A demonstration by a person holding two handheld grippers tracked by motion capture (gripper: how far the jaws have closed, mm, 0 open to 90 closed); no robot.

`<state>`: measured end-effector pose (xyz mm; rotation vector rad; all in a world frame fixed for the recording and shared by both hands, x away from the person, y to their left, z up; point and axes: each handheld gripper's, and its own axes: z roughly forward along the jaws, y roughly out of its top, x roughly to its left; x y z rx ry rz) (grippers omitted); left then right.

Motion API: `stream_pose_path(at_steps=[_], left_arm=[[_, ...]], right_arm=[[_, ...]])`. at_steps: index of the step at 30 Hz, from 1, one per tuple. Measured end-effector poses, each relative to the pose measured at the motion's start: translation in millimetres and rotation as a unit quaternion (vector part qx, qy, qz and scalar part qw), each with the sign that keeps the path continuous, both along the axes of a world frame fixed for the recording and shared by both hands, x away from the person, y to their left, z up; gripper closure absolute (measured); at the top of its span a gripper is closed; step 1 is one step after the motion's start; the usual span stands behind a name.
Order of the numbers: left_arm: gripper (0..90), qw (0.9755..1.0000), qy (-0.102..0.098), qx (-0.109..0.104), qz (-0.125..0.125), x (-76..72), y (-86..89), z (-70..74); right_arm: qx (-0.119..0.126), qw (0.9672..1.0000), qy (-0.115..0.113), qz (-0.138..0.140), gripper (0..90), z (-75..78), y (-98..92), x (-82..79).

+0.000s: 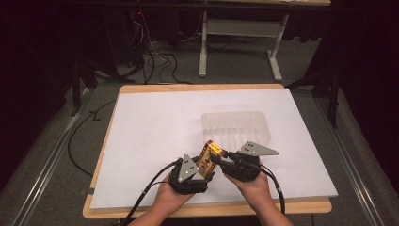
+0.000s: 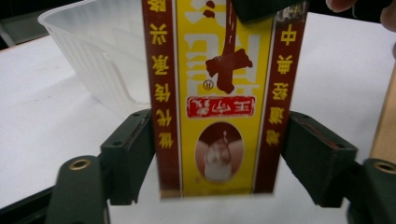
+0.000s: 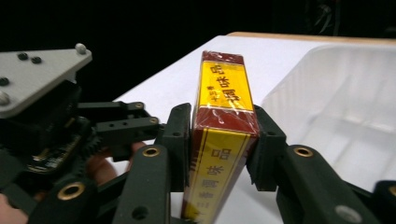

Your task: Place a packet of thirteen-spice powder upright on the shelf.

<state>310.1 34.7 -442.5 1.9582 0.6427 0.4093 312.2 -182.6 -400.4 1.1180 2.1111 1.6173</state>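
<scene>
Right gripper [image 3: 224, 140] clamps glossy, film-wrapped rectangular yellow-and-maroon box [image 3: 223, 112]

Black two-jaw left claw [image 1: 201, 165] and right claw [image 1: 217, 158], brass rivets, grey three-cornered screwed plates, trailing black cables

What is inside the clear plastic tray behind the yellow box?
The tray looks empty in the high view. The box covers part of it in the left gripper view.
</scene>
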Motion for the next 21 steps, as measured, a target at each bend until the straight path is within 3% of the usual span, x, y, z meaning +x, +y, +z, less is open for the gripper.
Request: stream_pose_path(at_steps=[9, 21], left_arm=[[24.1, 0.9999, 0.000, -0.010, 0.001, 1.2, 4.4, 3.0], [24.5, 0.9994, 0.006, -0.028, 0.021, 8.8, 20.7, 7.8]], right_arm=[[-0.005, 0.9997, -0.012, -0.020, 67.7, 3.2, -8.9, -0.7], [-0.011, 0.9978, -0.020, -0.062, 67.8, 6.4, -29.1, -0.2]])
